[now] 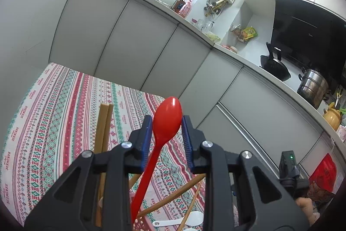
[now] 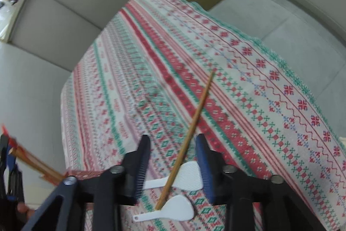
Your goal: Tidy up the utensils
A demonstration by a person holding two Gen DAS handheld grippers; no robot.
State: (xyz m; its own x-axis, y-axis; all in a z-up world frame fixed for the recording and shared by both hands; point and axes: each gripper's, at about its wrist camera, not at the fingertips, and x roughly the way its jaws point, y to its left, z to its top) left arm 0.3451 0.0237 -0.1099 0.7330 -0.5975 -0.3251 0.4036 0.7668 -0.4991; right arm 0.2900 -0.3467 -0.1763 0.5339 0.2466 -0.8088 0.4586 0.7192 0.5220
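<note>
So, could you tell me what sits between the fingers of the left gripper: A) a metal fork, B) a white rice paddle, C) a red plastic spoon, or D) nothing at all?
C: in the left wrist view, the left gripper has the bowl of a red plastic spoon between its blue pads.

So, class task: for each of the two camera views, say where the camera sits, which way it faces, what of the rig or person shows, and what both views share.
Left wrist: on the left gripper, facing almost level across the tablecloth toward the kitchen cabinets; its fingers flank a red spoon.
Right wrist: on the right gripper, tilted down at the table; open fingers around a chopstick above two white rice paddles.
Shared: the patterned tablecloth and grey cabinets.
</note>
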